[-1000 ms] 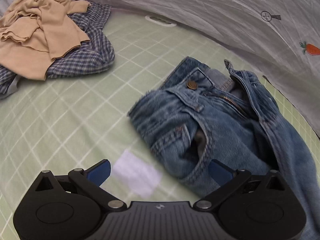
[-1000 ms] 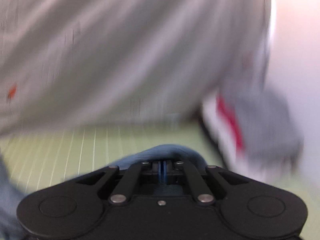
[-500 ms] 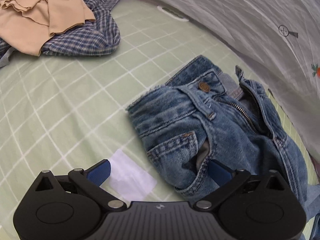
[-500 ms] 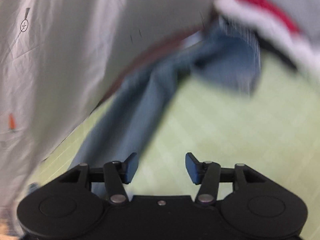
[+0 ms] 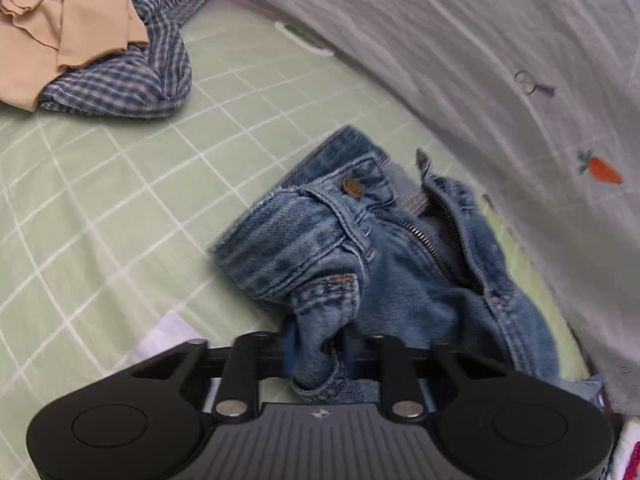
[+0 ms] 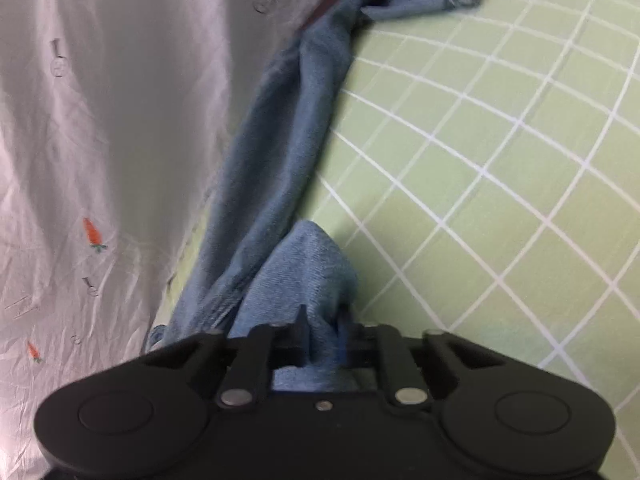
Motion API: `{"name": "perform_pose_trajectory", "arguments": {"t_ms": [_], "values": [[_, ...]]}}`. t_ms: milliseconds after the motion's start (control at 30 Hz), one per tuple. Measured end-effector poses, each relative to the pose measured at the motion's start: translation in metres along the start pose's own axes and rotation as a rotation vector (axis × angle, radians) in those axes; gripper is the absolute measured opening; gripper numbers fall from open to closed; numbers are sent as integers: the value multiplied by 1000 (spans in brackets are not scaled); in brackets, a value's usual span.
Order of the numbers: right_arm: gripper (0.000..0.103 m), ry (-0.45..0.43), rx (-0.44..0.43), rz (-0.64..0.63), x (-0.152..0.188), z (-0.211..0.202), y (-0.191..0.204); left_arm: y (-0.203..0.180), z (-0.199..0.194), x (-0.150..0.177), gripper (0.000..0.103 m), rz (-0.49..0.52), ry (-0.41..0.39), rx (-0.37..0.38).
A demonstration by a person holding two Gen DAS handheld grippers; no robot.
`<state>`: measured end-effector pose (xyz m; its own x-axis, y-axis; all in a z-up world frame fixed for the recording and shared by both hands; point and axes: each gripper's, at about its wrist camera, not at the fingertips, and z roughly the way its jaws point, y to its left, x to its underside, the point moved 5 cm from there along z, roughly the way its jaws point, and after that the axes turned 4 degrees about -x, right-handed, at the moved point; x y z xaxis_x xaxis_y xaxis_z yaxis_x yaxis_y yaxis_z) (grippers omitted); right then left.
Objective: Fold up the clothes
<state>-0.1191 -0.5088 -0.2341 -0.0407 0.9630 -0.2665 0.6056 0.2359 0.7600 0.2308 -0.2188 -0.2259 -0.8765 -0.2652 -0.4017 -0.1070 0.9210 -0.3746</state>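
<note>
**Both grippers had hold of the jeans**

Counting first: one pair of jeans, two grippers, and off to the side one small pile of two garments, a beige top draped over a blue plaid shirt. There was also one pale scrap, maybe paper, lying just beside the left gripper, couldn't tell what it was.

The left gripper was closed down on a bunched fold of denim near the front pocket, with the waistband, brass button and open zipper spread out just past it. The right gripper was pinched shut on another wad of the same jeans, lower down a leg, and that leg ran away from it in a long twisted strip toward the far hem.

The jeans lay on a light green sheet with a white grid, along its edge, right up against a grey-white fabric printed with little carrots. That fabric rose up like a wall or curtain beside the bed. A small white oblong thing sat where sheet met fabric. Both views were a bit blurry.
</note>
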Motion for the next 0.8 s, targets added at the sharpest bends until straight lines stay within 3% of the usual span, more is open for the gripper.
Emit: {"name": "perform_pose_trajectory", "arguments": {"t_ms": [200, 400, 567, 633, 667, 700, 733, 767, 800], "values": [[7, -108, -48, -184, 8, -59, 42, 16, -61, 11, 11, 11, -89, 46], [6, -227, -178, -248, -2, -146, 85, 9, -120, 0, 9, 72, -226, 104], [6, -317, -287, -395, -36, -159, 147, 1, -168, -12, 9, 126, -340, 151], [6, -350, -267, -457, -49, -143, 163, 0, -179, -15, 11, 137, -365, 160], [8, -360, -224, -487, -56, -124, 169, 3, -168, -14, 13, 121, -334, 144], [21, -351, -176, -514, -62, -101, 170, 7, -157, -12, 15, 105, -304, 129], [47, -305, -81, -517, -66, -73, 163, 11, -146, -11, 17, 88, -273, 113], [54, -258, 16, -518, -70, -47, 156, 14, -135, -9, 20, 72, -243, 97], [53, -228, 85, -504, -69, -32, 147, 18, -125, -7, 23, 56, -212, 82]]}}
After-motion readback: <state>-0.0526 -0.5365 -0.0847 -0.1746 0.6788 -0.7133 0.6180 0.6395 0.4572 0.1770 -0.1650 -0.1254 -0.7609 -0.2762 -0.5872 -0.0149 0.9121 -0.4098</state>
